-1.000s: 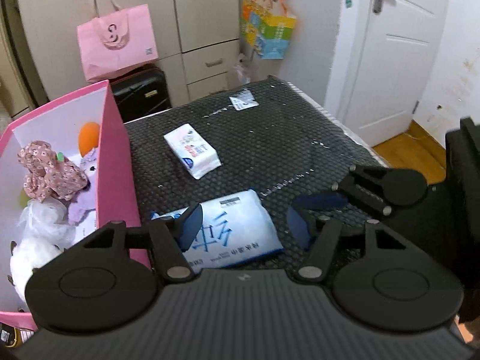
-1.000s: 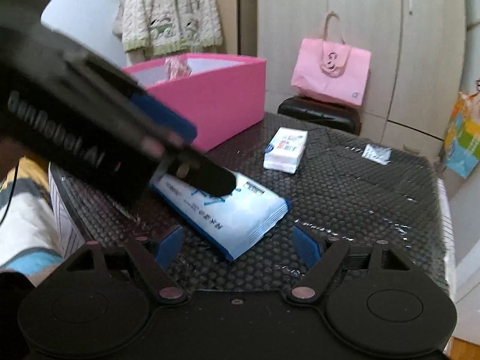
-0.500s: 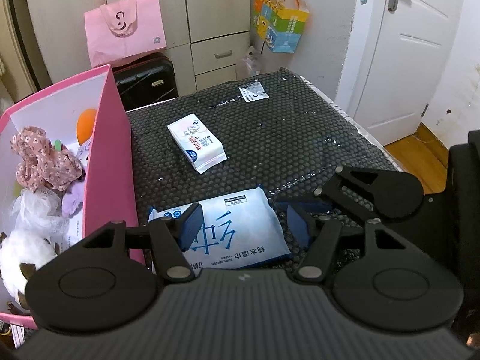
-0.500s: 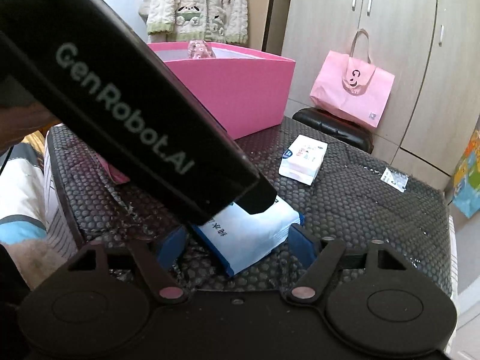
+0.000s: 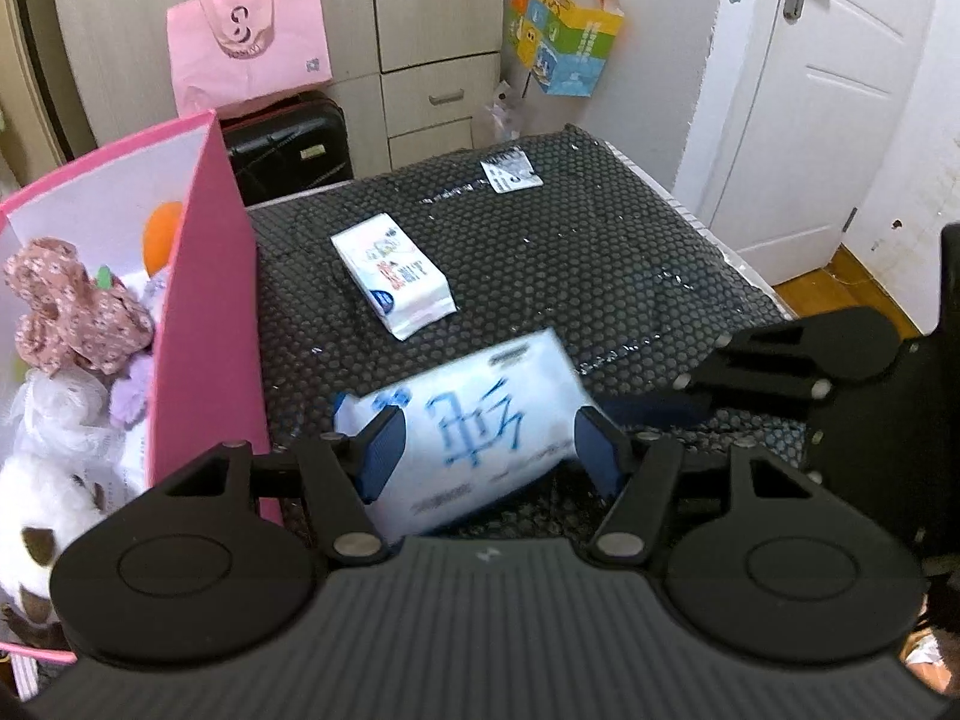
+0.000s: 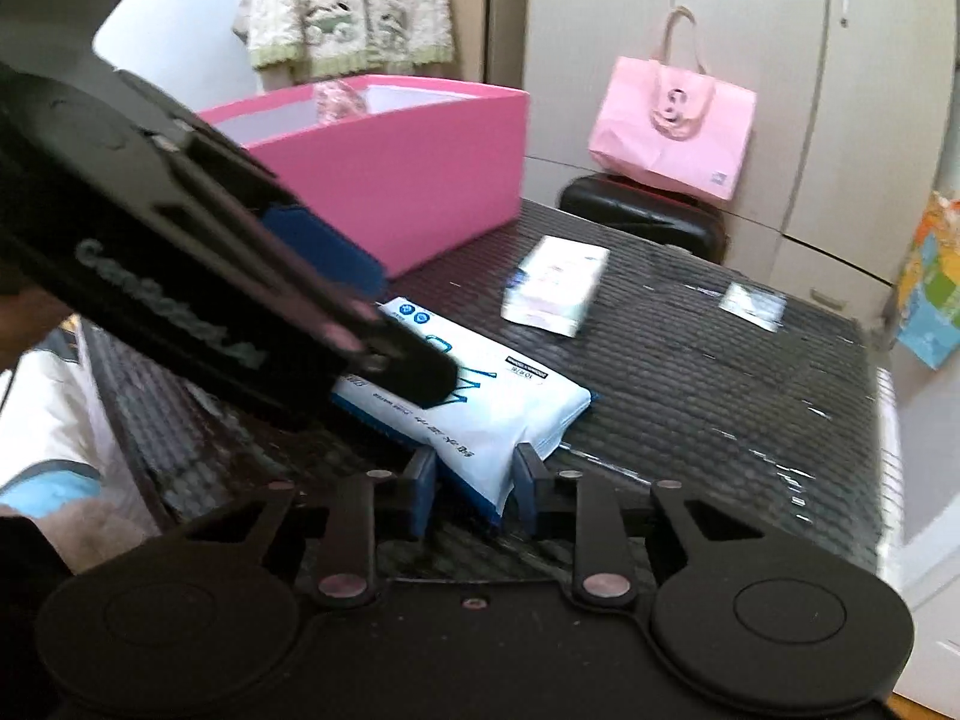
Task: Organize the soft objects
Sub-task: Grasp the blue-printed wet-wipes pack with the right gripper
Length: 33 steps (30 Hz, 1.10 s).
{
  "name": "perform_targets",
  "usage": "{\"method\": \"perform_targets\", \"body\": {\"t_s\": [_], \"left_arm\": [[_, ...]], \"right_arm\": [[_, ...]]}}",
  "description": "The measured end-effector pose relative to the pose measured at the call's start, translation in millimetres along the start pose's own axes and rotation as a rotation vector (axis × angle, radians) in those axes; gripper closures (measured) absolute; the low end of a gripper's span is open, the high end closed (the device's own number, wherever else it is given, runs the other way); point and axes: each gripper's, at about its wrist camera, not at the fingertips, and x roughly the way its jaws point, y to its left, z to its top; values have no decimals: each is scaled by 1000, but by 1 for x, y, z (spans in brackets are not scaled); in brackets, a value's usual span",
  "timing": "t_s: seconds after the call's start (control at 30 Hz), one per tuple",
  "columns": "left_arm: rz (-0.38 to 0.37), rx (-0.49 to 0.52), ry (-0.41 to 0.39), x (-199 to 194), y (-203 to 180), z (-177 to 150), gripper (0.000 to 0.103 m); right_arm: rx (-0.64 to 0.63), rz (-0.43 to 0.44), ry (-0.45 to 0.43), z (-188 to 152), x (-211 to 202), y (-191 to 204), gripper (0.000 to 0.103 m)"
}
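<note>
- The step in hand was picking up the large wipes pack (image 6: 480, 414), which lay near the desk's (image 5: 600, 276) front edge, just beside the pink box (image 5: 204, 312).
- The right claw (image 6: 474, 495) had pinched narrow on the pack's near corner.
- The left claw (image 5: 492, 450) stood half wide astride the pack, pads not clearly pressing.
- Next, I judged, the pack needed lifting over the box wall, then the small tissue pack (image 5: 393, 273) at mid-desk.
</note>
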Motion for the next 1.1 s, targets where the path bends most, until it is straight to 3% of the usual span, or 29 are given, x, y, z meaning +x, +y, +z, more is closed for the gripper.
{"method": "perform_targets", "body": {"t_s": [0.37,0.53,0.63,0.77,0.9,0.97,1.0,1.1], "left_arm": [[-8,-133,55,37,8,-3,38],[-56,-226,47,43,14,-6,37],[-76,-306,19,44,18,-10,37],[-61,-277,8,43,10,-14,39],[-25,-223,-33,43,0,-20,39],[-19,-201,-49,42,-5,-22,46],[-37,-201,-60,42,-7,-24,54],[-25,-162,-90,41,-13,-27,56]], "right_arm": [[78,-83,32,-18,-22,-36,68],[244,13,15,-22,-35,-64,56],[325,64,-8,-22,-34,-80,55],[365,45,24,-18,-16,-85,55],[401,83,30,-22,-3,-83,58],[403,91,27,-22,-3,-81,65],[406,97,26,-23,-2,-80,66],[372,74,22,-23,-2,-74,67]]}}
